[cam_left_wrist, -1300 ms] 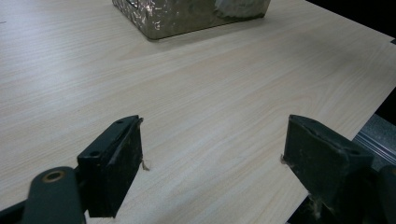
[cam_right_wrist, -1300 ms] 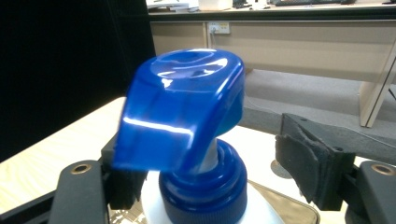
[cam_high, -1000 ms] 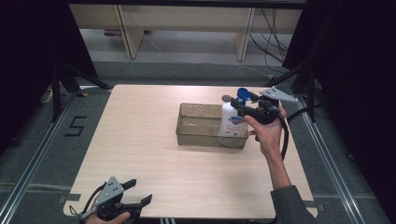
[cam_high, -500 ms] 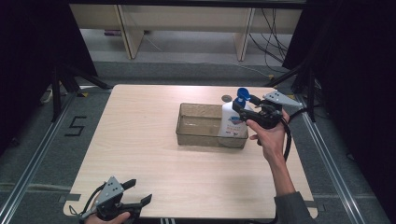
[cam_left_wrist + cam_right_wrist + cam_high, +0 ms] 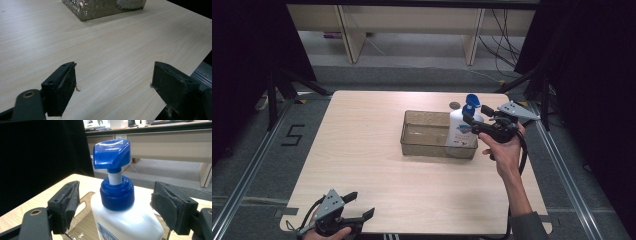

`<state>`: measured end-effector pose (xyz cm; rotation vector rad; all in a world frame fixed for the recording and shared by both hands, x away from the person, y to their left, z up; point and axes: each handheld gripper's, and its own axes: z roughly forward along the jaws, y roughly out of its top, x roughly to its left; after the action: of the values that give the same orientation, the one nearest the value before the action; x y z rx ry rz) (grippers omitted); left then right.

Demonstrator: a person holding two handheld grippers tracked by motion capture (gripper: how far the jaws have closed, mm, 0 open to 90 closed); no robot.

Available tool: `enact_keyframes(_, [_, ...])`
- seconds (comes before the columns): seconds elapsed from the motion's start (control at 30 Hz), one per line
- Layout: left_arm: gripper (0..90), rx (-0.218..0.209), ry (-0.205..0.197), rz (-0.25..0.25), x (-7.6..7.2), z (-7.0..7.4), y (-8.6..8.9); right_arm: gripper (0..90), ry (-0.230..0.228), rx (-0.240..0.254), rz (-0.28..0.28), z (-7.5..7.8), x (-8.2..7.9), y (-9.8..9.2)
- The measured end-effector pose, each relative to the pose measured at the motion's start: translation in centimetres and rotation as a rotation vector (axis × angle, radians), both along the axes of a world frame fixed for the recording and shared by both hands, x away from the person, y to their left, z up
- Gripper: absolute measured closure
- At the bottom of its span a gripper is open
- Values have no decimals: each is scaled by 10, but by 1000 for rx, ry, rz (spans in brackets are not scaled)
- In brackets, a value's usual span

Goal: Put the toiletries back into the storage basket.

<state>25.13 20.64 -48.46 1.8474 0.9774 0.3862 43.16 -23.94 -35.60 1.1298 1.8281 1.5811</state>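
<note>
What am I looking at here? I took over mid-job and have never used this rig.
A person at a table holds a hand-operated gripper in each hand. One camera looks down from above; one rides on each gripper, looking along its black jaws. On the table stands a clear tub with a white pump bottle, blue pump on top, upright inside. The right gripper has its jaws either side of the bottle, gaps showing, so nothing is gripped. The left gripper sits open and empty near the table's near edge.
</note>
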Motion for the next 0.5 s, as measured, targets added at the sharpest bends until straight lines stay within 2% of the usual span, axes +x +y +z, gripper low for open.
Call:
enact_keyframes(0.2, [190, -1, -3, 0, 0, 0, 0, 233, 0, -15, 5, -1, -2, 2])
enact_keyframes(0.37, [189, -9, -2, 5, -1, 0, 0, 235, 13, 8, 6, -1, -5, 4])
enact_keyframes(0.43, [190, -10, -1, 5, -1, 0, 0, 238, -6, -13, 16, -1, -4, 2])
enact_keyframes(0.5, [189, -9, -3, 4, -1, 0, 0, 238, 2, -8, 10, -2, -5, 1])
